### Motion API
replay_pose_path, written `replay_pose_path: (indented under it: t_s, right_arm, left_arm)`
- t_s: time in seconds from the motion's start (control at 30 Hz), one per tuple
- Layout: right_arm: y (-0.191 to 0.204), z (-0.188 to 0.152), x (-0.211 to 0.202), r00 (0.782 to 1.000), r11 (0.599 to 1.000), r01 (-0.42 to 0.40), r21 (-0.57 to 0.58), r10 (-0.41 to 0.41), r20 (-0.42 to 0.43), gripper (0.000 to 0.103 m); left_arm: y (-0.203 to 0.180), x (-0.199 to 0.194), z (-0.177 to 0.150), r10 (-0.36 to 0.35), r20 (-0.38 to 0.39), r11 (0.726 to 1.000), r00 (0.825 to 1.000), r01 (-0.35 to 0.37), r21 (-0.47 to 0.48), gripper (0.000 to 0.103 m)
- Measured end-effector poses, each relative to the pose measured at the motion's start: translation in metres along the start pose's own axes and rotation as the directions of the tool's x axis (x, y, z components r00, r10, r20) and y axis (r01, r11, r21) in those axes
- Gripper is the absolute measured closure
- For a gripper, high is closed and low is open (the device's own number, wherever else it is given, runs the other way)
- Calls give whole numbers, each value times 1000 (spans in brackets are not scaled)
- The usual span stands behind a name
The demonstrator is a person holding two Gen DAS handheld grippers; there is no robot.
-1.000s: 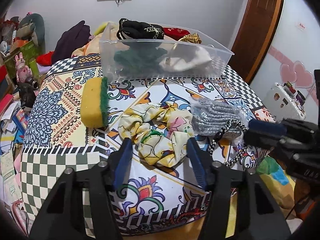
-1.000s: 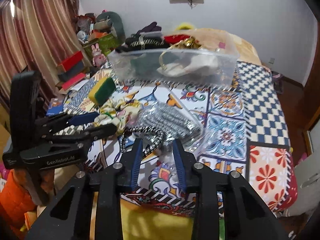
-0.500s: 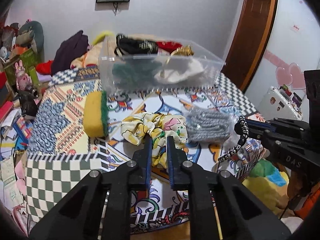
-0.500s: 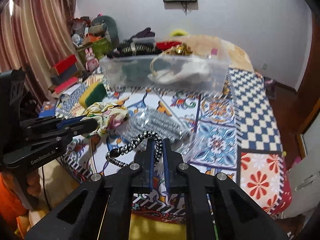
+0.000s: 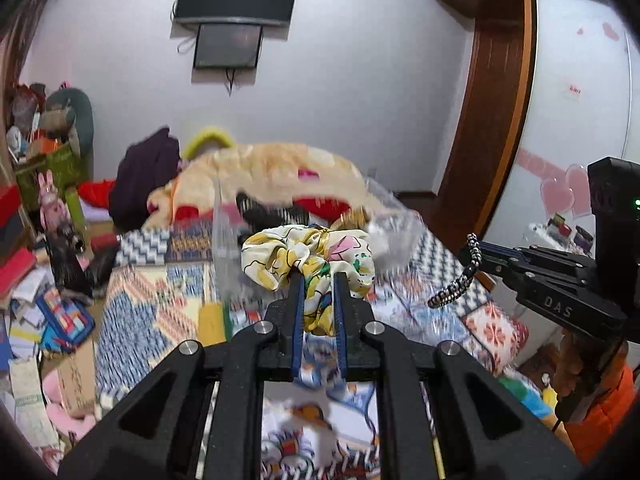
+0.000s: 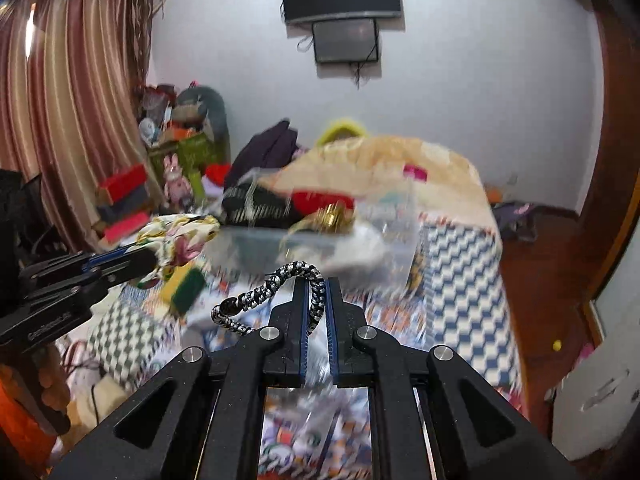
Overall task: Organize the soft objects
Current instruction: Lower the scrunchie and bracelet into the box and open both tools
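Observation:
My left gripper [image 5: 317, 280] is shut on a yellow floral scrunchie [image 5: 308, 254] and holds it in the air in front of the clear plastic bin [image 5: 224, 240]. It also shows in the right wrist view [image 6: 176, 236], at the left. My right gripper [image 6: 317, 284] is shut on a black-and-white braided hair tie [image 6: 272, 286], lifted above the patterned table [image 6: 460, 280]. The hair tie hangs from that gripper in the left wrist view [image 5: 460, 280]. The bin [image 6: 320, 240] holds several soft items and looks blurred.
A yellow-green sponge [image 6: 186, 286] lies on the table left of the bin; it also shows in the left wrist view [image 5: 212, 320]. A bed with a beige blanket [image 5: 272, 176] is behind. Clutter and books [image 5: 24, 280] lie at the left. A wooden door [image 5: 488, 120] is at the right.
Both grippers have lifted off the table with their items and tilted up. The scrunchie and the hair tie rose toward the bin. A second ago both grippers were open around them.

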State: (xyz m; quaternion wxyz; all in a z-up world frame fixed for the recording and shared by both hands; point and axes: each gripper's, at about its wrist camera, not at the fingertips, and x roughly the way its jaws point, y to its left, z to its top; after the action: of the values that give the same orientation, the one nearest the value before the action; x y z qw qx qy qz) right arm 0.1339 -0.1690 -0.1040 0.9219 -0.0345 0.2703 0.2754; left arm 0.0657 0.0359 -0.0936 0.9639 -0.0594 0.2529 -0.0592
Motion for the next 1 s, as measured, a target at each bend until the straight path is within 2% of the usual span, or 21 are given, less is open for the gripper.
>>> replay_pose_path:
  t_s: [0.23, 0.5, 0.77, 1.0]
  right_arm:
    - [-14, 36, 11, 996, 999, 50, 11, -51, 73, 96]
    - [-28, 52, 45, 992, 994, 110, 22, -111, 52, 96]
    - [-37, 51, 91, 988, 989, 148, 15, -147, -38, 96]
    - [-32, 41, 107, 983, 988, 153, -15, -154, -102, 96]
  left_arm:
    - [1, 11, 31, 39, 78, 999, 996, -41, 27, 90]
    - [10, 45, 51, 76, 82, 997, 994, -78, 22, 90]
    - [15, 94, 56, 98, 12, 995, 995, -98, 28, 90]
    - [19, 130, 48, 122, -72, 992, 990, -119, 41, 90]
